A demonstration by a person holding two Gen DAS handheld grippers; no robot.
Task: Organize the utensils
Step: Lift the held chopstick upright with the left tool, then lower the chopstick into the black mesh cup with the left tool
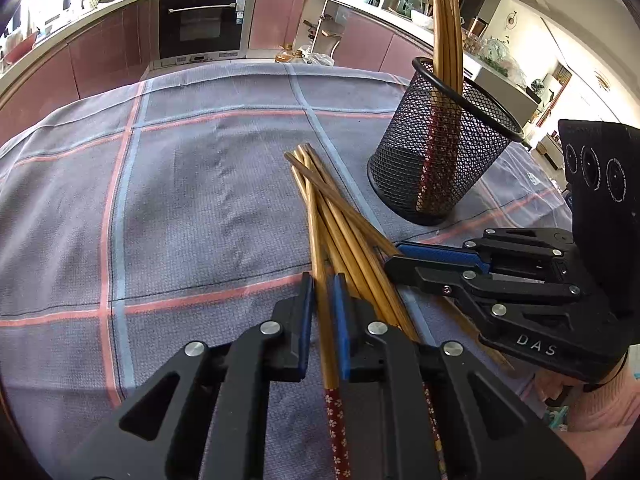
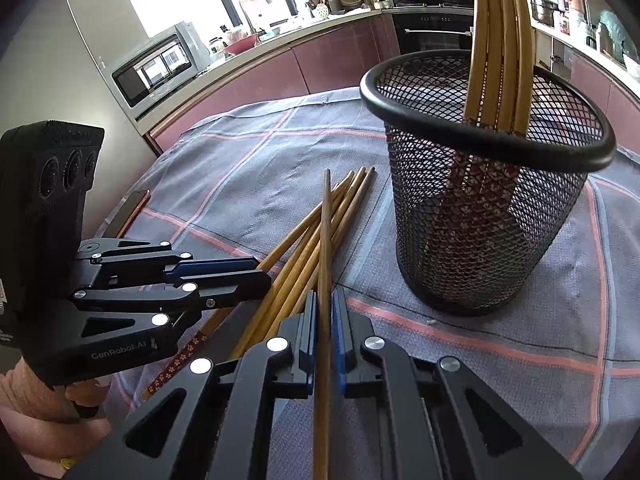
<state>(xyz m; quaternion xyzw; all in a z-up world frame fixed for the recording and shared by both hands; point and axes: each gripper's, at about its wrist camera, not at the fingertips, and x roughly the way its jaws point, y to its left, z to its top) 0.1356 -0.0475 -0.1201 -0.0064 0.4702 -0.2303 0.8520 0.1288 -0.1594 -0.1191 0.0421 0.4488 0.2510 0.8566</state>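
both grippers are down at the near end of the chopstick pile [image 1: 340, 216] on the checked cloth [image 1: 180, 200]. the left gripper [image 1: 322, 304] has its blue pads [image 1: 306, 312] drawn in around a single chopstick [image 1: 320, 256]; the stick runs straight out between the jaws, its red flowered handle trailing back under the gripper body and its tip lying among the others ahead. the pads sit just beside the stick, the right one about touching it; whether it is truly clamped i cannot tell for sure, but the jaws are nearly closed on it.

the right gripper [image 2: 325, 308] does the same from its side: its jaws are closed in on one chopstick [image 2: 326, 248] that points forward and a little up, crossing over the rest of the pile, which fans away ahead and to the left of those jaws. the left gripper shows in the right wrist view [image 2: 240, 276], off to the left of the right jaws, its fingers lying over the pile.

the black mesh holder [image 2: 480, 220] stands upright ahead and to the right of both pairs of jaws, near the chopstick tips but apart from them. several chopsticks stand inside it [image 2: 500, 40], handles down, leaning against its far rim.
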